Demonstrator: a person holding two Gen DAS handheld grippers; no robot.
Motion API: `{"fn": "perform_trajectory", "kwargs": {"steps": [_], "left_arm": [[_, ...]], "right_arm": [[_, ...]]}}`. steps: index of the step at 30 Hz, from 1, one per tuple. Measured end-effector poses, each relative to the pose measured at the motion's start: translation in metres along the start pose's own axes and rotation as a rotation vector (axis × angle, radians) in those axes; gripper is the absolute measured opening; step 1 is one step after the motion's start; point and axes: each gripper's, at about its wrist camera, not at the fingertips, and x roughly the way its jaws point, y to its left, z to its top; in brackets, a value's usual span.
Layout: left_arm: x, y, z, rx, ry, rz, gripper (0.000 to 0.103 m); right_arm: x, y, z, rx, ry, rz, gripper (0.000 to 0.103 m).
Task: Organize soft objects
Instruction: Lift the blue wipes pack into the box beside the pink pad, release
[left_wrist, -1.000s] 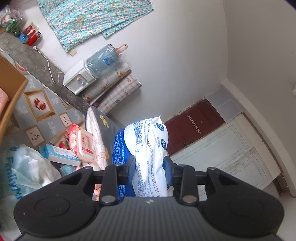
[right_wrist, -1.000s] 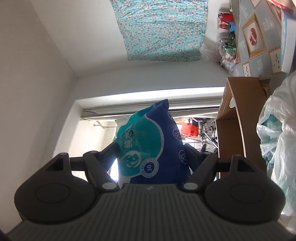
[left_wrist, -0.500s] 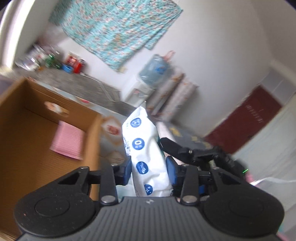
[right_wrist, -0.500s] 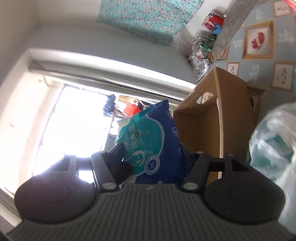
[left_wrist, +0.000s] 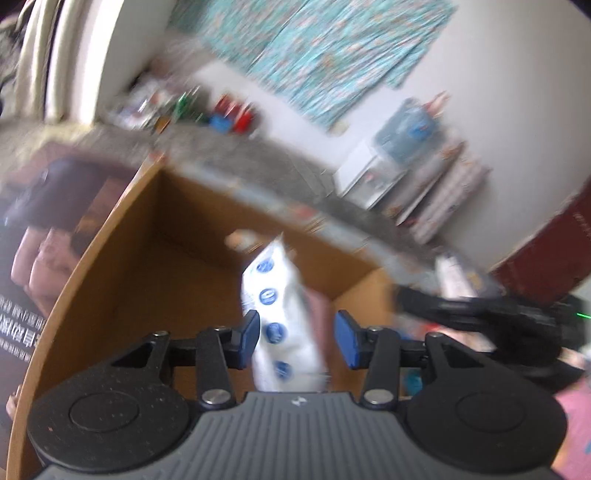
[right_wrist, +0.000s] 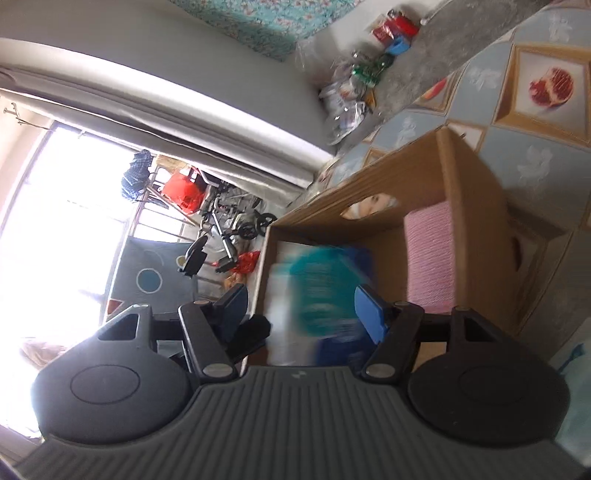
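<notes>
Left wrist view: left gripper (left_wrist: 295, 338) sits over the open cardboard box (left_wrist: 122, 280), jaws opening. White wipes pack (left_wrist: 279, 317) stands between the pads, touching the left one, clear gap at the right one, so it's a release over the box, not a carry. Right wrist view: right gripper (right_wrist: 301, 306) is also opening, over the same box. Its blue-teal pack (right_wrist: 321, 291) is blurred and off both pads, probably dropping beside the pink cloth (right_wrist: 430, 254) already inside.
</notes>
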Motion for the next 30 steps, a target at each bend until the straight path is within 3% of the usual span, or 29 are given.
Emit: {"fn": "perform_trajectory", "kwargs": {"steps": [3,8,13,15,20,22,30], "left_arm": [[0.032,0.023,-0.005,-0.021,0.093,0.08,0.044],[0.035,0.021,-0.008,0.038,0.126,0.126,0.047],[0.026,-0.009,-0.02,0.271,0.14,0.317,0.084],[0.031,-0.015,-0.028,0.353,0.156,0.391,0.091],[0.068,-0.006,-0.032,0.367,0.268,0.518,0.087],[0.076,-0.001,-0.033,0.358,0.268,0.566,0.076],[0.074,-0.006,-0.031,0.388,0.208,0.449,0.068]], "right_arm": [[-0.02,-0.004,-0.004,-0.036,-0.002,-0.016,0.065],[-0.061,0.004,-0.002,-0.142,-0.032,-0.022,0.065],[-0.098,0.009,0.001,-0.227,-0.066,-0.022,0.065],[-0.103,0.006,0.001,-0.233,-0.067,-0.017,0.065],[-0.111,0.002,-0.004,-0.222,-0.051,-0.007,0.065],[-0.11,-0.001,-0.004,-0.218,-0.045,-0.003,0.065],[-0.113,-0.01,0.0,-0.208,-0.052,-0.011,0.065]]}}
